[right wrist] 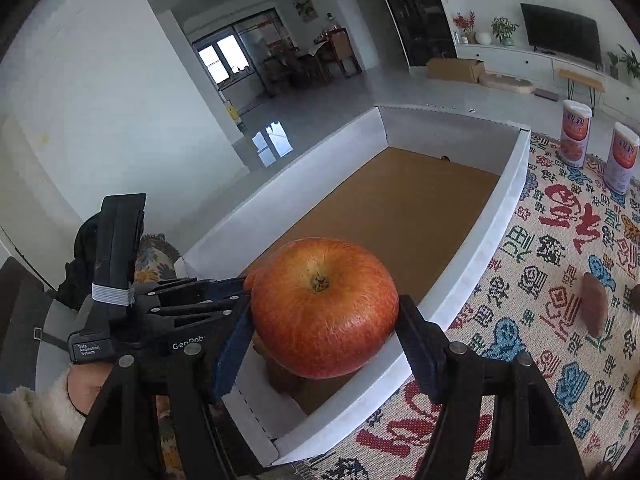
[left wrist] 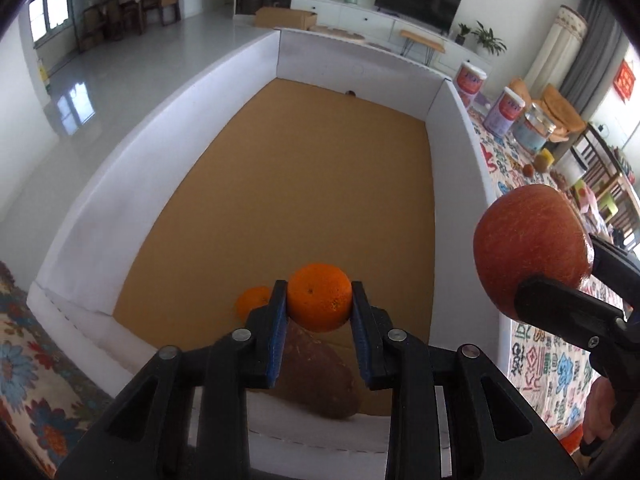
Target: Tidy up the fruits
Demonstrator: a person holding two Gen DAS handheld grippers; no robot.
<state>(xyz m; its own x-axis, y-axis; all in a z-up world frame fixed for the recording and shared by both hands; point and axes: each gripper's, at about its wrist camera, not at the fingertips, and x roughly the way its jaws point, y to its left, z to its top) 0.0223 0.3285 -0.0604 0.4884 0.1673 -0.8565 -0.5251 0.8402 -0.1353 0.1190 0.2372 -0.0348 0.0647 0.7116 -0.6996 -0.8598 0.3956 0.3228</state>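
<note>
Gripping round orange (left wrist: 319,298), left gripper (left wrist: 319,300), red-streaked apple (right wrist: 324,307), right gripper (right wrist: 325,322)

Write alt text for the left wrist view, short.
The left gripper holds an orange over the near end of a white-walled box with a brown floor, above a second orange and a brown sweet potato lying inside. At right, the right gripper holds a red apple above the patterned tablecloth.

Soft daylight enters through the bright far window (right wrist: 219,65) at ten o'clock, glaring off the glossy grey floor (left wrist: 74,106); fisheye edges bend and darken
</note>
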